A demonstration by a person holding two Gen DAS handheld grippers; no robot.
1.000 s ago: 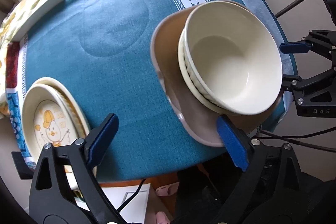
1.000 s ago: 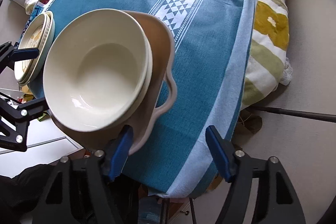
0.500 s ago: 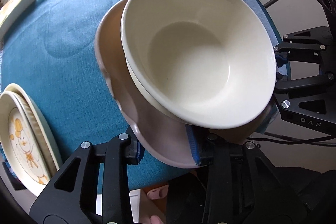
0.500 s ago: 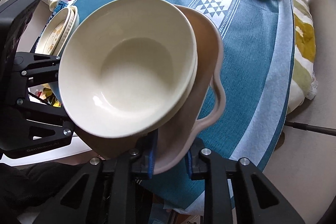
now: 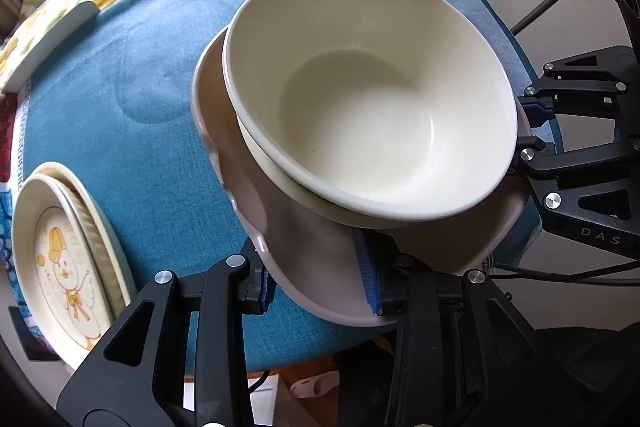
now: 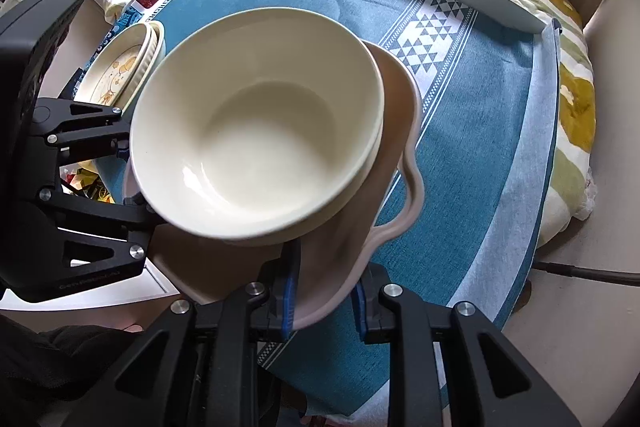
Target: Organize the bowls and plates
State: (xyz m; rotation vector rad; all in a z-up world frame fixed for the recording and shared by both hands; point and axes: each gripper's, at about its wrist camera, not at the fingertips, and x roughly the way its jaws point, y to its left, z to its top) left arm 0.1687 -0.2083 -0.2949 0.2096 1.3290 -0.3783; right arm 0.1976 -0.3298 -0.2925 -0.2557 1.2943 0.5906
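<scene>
Pinching opposite rims of the scalloped beige ceramic plate [image 5: 312,259], left gripper [image 5: 316,287] and right gripper [image 6: 324,291] carried the stacked cream bowls [image 6: 260,131].

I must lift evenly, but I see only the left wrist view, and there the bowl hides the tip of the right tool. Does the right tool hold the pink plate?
Observer: Yes. In the right wrist view, the right tool is shut on the near rim of the pink plate, just below the cream bowl.
Operator: What shape has the rim on that side?
Observer: It curls outward into a wavy lobe, seen against the blue cloth.
</scene>
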